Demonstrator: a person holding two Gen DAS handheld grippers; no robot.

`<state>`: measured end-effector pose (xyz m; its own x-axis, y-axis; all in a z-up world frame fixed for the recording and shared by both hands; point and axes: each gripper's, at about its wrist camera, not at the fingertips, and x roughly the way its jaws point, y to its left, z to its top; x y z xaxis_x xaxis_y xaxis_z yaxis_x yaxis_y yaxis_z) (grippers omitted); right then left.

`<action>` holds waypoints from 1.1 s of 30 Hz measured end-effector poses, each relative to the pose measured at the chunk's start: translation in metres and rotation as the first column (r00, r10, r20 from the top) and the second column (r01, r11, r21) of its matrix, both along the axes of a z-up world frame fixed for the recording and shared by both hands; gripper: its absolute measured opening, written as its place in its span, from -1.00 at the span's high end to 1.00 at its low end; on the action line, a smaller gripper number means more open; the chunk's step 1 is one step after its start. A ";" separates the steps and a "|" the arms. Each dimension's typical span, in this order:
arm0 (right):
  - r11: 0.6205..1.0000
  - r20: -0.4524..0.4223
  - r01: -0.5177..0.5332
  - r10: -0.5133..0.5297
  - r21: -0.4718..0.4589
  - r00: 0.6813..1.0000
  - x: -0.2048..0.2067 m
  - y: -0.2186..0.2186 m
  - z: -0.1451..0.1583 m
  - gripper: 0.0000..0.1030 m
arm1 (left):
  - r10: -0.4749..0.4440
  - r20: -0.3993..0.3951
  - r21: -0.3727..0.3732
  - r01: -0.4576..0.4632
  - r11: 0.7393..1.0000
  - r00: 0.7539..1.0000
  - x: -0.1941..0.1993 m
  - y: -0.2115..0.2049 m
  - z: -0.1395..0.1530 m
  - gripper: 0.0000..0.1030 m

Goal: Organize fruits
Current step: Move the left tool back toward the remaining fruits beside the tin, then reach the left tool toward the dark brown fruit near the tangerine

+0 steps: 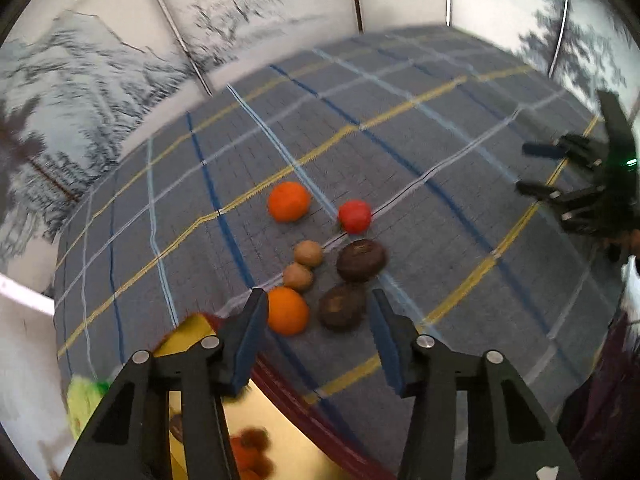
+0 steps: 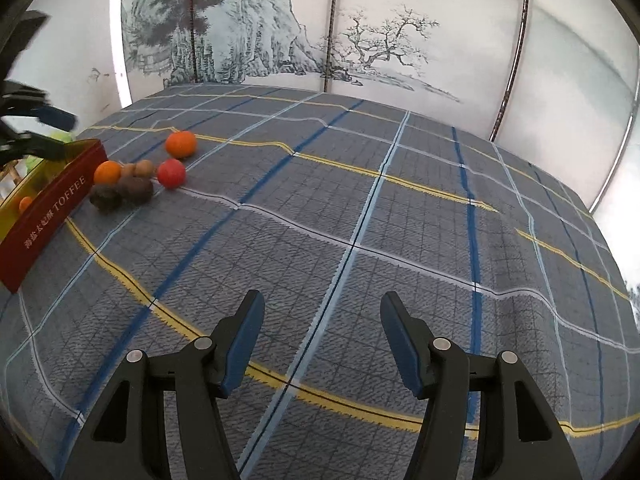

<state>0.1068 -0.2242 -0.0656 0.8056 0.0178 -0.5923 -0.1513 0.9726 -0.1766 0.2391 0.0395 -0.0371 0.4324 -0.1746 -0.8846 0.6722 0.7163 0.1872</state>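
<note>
Several fruits lie in a cluster on the plaid cloth: two oranges [image 1: 287,311] [image 1: 289,201], a red fruit [image 1: 354,216], two small tan fruits [image 1: 308,253] and two dark brown fruits [image 1: 343,306] [image 1: 361,259]. My left gripper [image 1: 318,304] is open and empty, just above the near orange and the near brown fruit. A red box with a gold inside [image 1: 256,420] lies under it and holds some fruit. My right gripper [image 2: 322,308] is open and empty over bare cloth, far from the cluster [image 2: 136,178]. It also shows in the left wrist view [image 1: 528,168].
The red box marked TOFFEE [image 2: 52,208] stands at the table's left edge beside the fruit. Something green [image 1: 82,398] lies next to the box. Painted screen panels [image 2: 280,32] wall in the table's far sides. The plaid cloth [image 2: 360,220] covers the table.
</note>
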 end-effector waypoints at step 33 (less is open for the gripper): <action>1.000 -0.037 0.002 -0.002 0.000 0.999 0.003 0.004 -0.006 -0.19 | 0.040 -0.136 0.082 -0.029 0.996 0.990 0.032 0.019 -0.049 0.10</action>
